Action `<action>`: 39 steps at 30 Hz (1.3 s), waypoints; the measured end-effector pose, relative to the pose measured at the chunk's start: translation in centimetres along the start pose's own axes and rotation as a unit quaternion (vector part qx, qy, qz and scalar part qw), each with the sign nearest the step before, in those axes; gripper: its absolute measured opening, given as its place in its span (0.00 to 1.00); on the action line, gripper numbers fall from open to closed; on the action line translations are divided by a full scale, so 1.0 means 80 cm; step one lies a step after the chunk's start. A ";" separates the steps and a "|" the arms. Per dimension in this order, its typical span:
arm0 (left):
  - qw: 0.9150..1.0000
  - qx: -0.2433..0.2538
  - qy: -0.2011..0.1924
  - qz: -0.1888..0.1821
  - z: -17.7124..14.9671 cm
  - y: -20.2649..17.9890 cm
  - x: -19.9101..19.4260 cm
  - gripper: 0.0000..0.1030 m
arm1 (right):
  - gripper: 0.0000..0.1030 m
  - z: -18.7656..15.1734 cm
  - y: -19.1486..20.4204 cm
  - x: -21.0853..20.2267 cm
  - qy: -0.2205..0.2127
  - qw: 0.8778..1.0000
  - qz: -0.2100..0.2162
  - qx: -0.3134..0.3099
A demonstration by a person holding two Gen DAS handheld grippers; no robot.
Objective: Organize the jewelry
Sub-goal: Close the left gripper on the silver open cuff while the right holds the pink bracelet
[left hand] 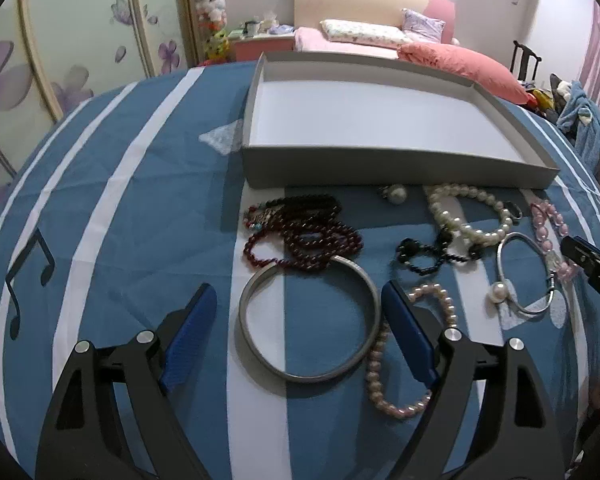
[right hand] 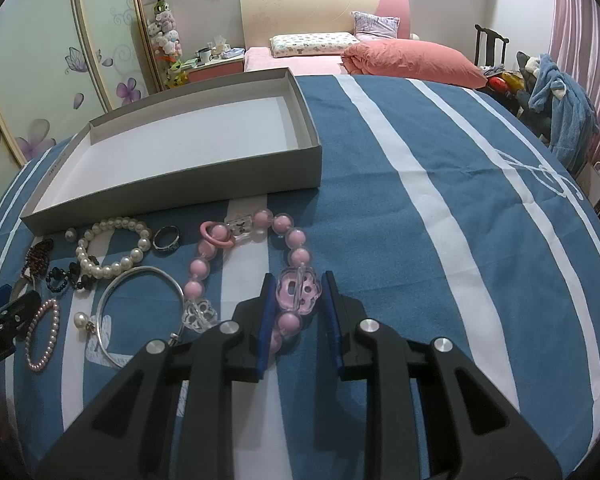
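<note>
Nothing is lying in the shallow grey cardboard box (left hand: 396, 164) with the white floor, so the sorting looks barely begun; every piece is sitting on the blue-and-white striped cloth (left hand: 148, 208) in front of the box's near wall.

Going left to right in the left wrist view: the cloth to the left of the jewelry is bare, giving free room there. Next come the dark red beaded strands (left hand: 304, 236) in a heap, and just below them the plain silver metal bangle (left hand: 309, 320). The left gripper (left hand: 298, 306) is hovering with its fingers spread wide on either side of that bangle, gripping nothing. The pale pink pearl bracelet (left hand: 404, 350) is touching the bangle's right rim, so it may be dragged along. Further right are lying the black bead bracelet (left hand: 432, 256), the white pearl bracelet (left hand: 468, 212), the thin silver bangle with a single pearl (left hand: 526, 276), and the large pink bead bracelet with clear flower charms (left hand: 548, 226).

In the right wrist view the right gripper (right hand: 298, 292) is straddling one pink flower charm of that bracelet, fingers narrowly apart; whether they are pressing it I cannot tell. Right of it the cloth is open up to its far edge.
</note>
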State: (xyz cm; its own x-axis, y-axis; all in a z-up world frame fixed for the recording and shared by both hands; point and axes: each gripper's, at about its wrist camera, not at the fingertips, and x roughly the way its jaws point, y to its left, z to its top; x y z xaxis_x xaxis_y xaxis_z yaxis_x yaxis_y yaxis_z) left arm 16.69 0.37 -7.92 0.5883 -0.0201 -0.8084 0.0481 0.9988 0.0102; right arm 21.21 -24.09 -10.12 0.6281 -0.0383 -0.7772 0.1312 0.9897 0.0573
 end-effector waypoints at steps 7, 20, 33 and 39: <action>1.000 0.004 0.001 -0.003 -0.009 0.008 -0.009 0.79 | 0.23 -0.002 0.001 -0.002 0.000 1.000 -0.003 -0.005; 1.000 0.011 -0.007 0.001 -0.013 0.009 -0.012 0.73 | 0.23 -0.004 -0.002 -0.004 0.000 1.000 0.000 -0.001; 1.000 -0.002 -0.025 -0.017 -0.018 0.015 -0.021 0.66 | 0.22 -0.012 -0.013 -0.033 -0.041 0.998 0.038 0.023; 0.998 -0.002 -0.056 -0.021 -0.020 0.013 -0.038 0.66 | 0.22 -0.012 -0.012 -0.062 -0.083 0.994 0.064 0.034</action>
State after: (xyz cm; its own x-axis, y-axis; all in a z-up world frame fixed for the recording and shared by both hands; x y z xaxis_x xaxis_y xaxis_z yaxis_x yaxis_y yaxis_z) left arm 13.64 1.56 -6.39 0.6723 -0.0663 -0.7373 0.0720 0.9971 -0.0239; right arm 17.23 -24.74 -6.87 0.7595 0.0599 -0.6477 0.0897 0.9766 0.1954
